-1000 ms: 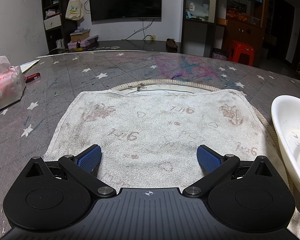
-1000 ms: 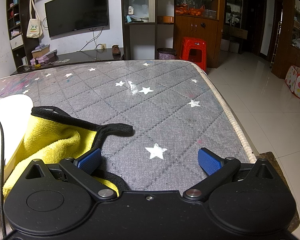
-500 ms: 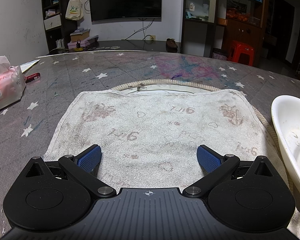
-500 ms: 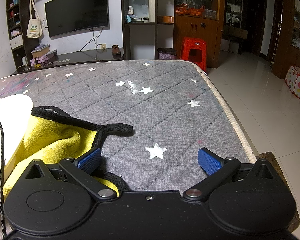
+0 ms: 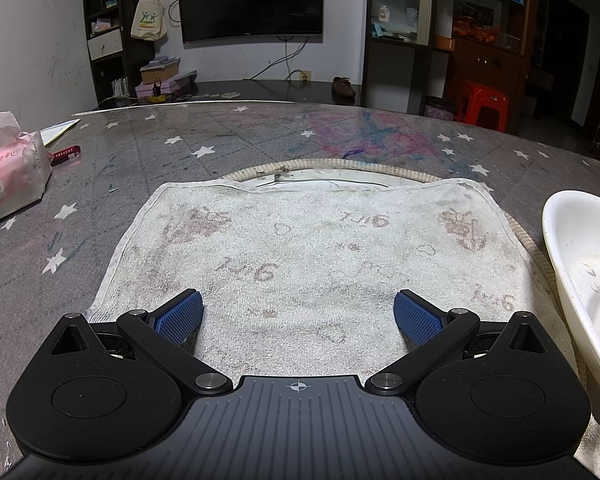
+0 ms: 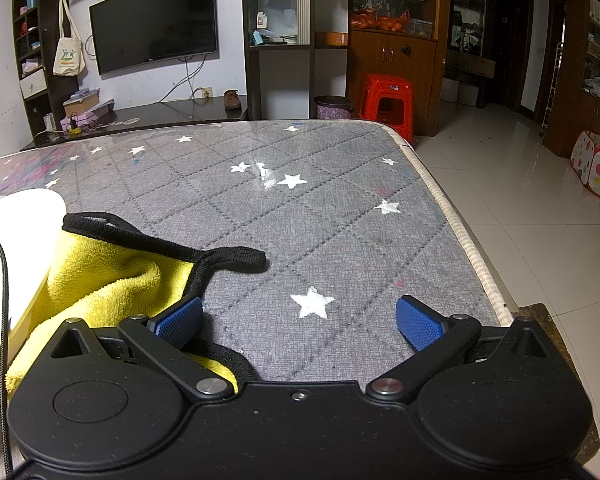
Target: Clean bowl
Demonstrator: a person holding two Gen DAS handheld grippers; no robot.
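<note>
- On the grey star-print table (image 6: 340, 216), the left gripper (image 5: 298, 314) hovers low over a stained white towel (image 5: 308, 248), its blue pads spread wide with nothing between them.
- At the right edge of the left wrist view sits the white bowl (image 5: 580, 264), just beside the towel; flecks of residue show on its inner wall, so the cleaning looks not yet begun.
- Over the near right part of the table, the right gripper (image 6: 300, 316) is likewise spread wide and empty.
- To the left of that gripper lies a yellow cloth (image 6: 100, 276) with black trim, touching the bowl's (image 6: 16, 240) outer wall; the gripper's left pad sits just at the cloth's near edge.
- Bowl and cloth both lie between the two grippers: the bowl to the right of the left one, the cloth left of the right one.
- Judged from this, the right gripper is nearer the cloth and would shift left to pinch it, while the left one swings right to steady the bowl's rim.
</note>
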